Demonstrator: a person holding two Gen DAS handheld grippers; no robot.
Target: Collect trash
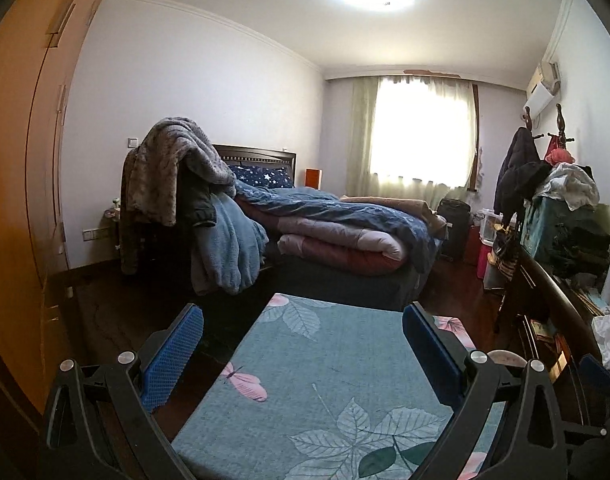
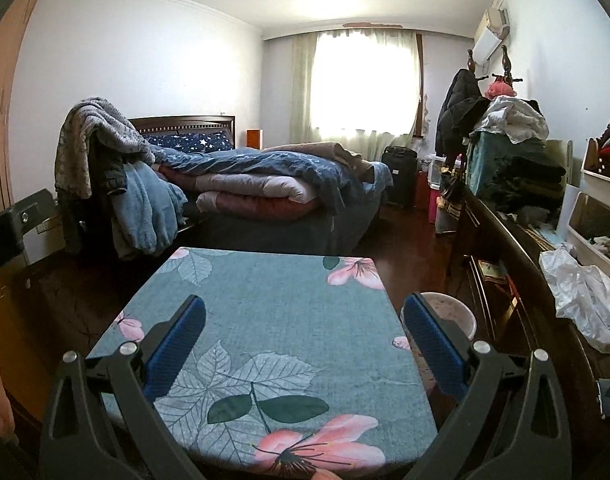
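Observation:
Both grippers hover over a table covered with a teal floral cloth (image 1: 325, 372) (image 2: 273, 320). My left gripper (image 1: 303, 314) is open, its blue pads wide apart with nothing between them. My right gripper (image 2: 305, 306) is open and empty as well. A crumpled clear plastic bag (image 2: 585, 300) lies on the dark wooden dresser top at the right, also seen as a white bag (image 1: 609, 338) at the edge of the left wrist view. A pinkish round bin (image 2: 449, 312) stands on the floor just right of the table, behind my right finger.
A bed (image 1: 345, 232) (image 2: 273, 188) piled with quilts lies ahead, with blankets draped over a chair (image 1: 177, 184). The dresser (image 2: 505, 240) with clothes and white boxes (image 2: 601, 216) runs along the right wall. A wardrobe (image 1: 21, 200) fills the left. Dark wood floor (image 2: 405, 240) lies between.

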